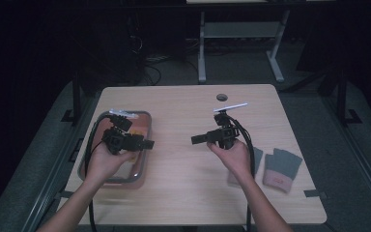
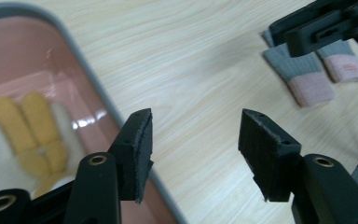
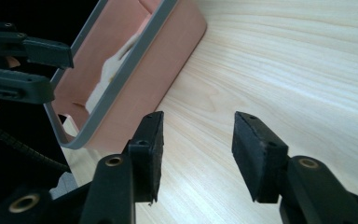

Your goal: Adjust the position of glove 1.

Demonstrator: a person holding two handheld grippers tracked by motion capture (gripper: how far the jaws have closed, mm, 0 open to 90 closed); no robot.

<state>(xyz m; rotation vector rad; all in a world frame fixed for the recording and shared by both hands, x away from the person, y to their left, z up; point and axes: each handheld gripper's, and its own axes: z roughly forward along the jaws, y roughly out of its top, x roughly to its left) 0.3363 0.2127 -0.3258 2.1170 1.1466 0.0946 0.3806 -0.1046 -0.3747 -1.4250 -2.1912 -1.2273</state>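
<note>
Pink bin (image 1: 145, 126) at table's (image 1: 183, 193) left edge; both grippers parted, empty.

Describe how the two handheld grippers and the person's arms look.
Both the left gripper and the right gripper are matte black, each with two blocky fingers faced with dark ribbed pads and joined by brass-coloured pivot pins. A black cable trails from each toward the person. A pale flat plate sits on top of each. The forearms are bare, with no sleeves or gloves worn.
</note>
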